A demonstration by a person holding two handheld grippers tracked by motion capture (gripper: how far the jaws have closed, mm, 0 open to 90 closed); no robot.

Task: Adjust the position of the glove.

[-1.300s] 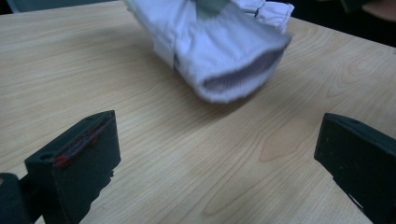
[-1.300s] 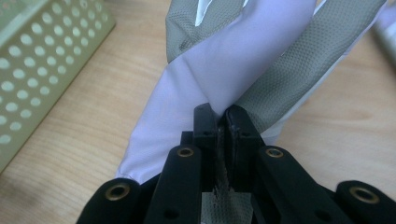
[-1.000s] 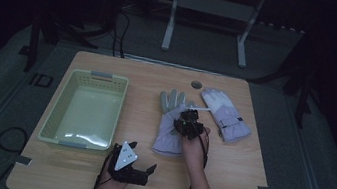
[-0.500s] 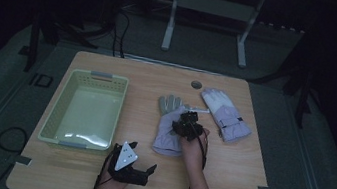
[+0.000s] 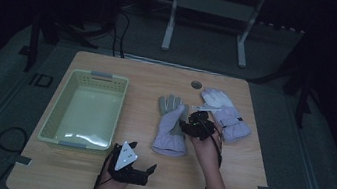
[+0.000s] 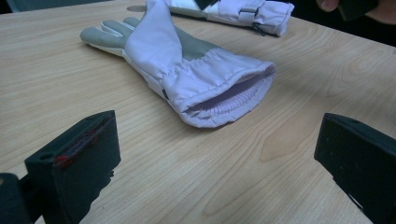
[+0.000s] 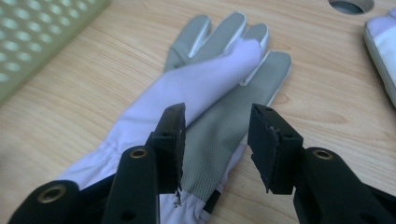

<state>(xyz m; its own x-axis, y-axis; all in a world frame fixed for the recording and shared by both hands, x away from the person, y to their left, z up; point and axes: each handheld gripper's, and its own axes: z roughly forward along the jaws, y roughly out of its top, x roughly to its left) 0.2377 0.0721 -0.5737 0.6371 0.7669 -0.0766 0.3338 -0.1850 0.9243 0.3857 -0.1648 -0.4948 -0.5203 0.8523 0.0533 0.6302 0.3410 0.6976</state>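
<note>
Right gripper (image 7: 215,144) just lifted off the near glove (image 5: 171,125) at centre frame, jaws freshly opening with nothing between. Glove left flat on the worktop (image 5: 224,183), apparently released. Left gripper (image 6: 210,172) spread wide, empty, lower left.

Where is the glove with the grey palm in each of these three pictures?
High view: the grey-palmed glove lies at mid-table, right of the basket.
Left gripper view: it lies across the upper middle, open cuff toward the camera.
Right gripper view: it stretches from the lower left up to the centre, fingers at the top.
Shared landmark: the second glove beside it.
</note>
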